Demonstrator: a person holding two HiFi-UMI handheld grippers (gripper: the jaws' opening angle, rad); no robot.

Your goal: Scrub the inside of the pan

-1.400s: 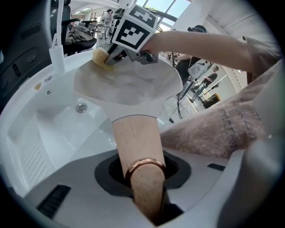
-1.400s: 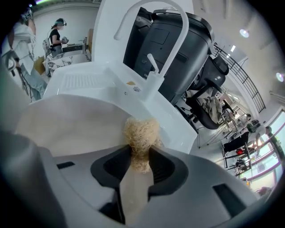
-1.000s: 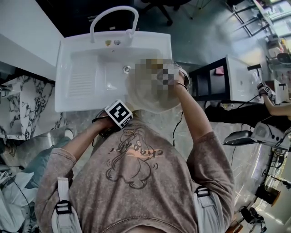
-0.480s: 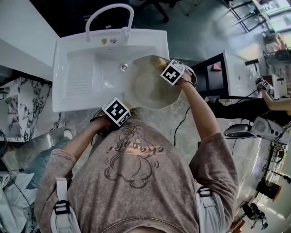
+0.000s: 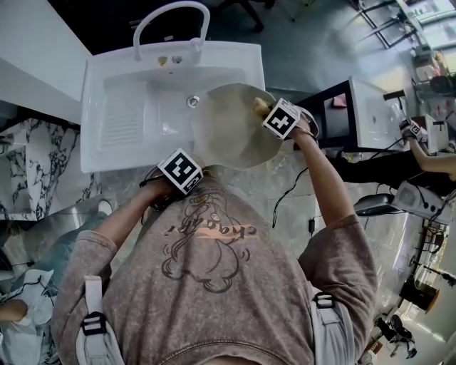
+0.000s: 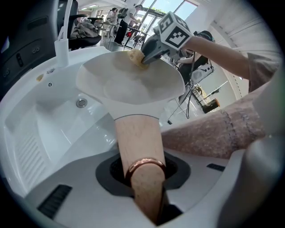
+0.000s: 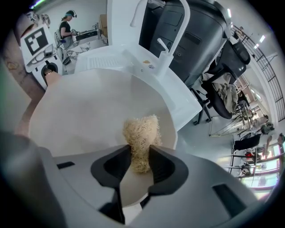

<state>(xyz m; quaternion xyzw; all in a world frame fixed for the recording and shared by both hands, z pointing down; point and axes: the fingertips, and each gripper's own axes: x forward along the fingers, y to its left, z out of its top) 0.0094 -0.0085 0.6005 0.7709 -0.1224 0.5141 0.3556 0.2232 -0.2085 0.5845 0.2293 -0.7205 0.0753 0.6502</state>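
Observation:
A cream pan (image 5: 231,135) hangs tilted over the white sink's (image 5: 121,93) right end. Its wooden handle (image 6: 138,147), ringed with copper, is clamped in my left gripper (image 6: 144,178), whose marker cube (image 5: 180,171) shows below the pan. My right gripper (image 7: 141,160) is shut on a straw-coloured scrub pad (image 7: 141,138), which presses on the pan's inner wall (image 7: 89,111) near its far right rim. From the left gripper view the pad (image 6: 136,55) sits at the pan's (image 6: 129,82) far edge under the right marker cube (image 6: 174,32).
A white arched tap (image 5: 171,21) stands at the sink's back, the drain (image 5: 193,101) left of the pan. A black-and-white cabinet (image 5: 356,114) stands right of the sink. Cables (image 5: 288,192) trail on the floor. Other people (image 5: 427,160) are at the right and bottom-left edges.
My right gripper with the pad has slid rightward and slightly down along the pan's far rim. The pan and left gripper have stayed nearly still.

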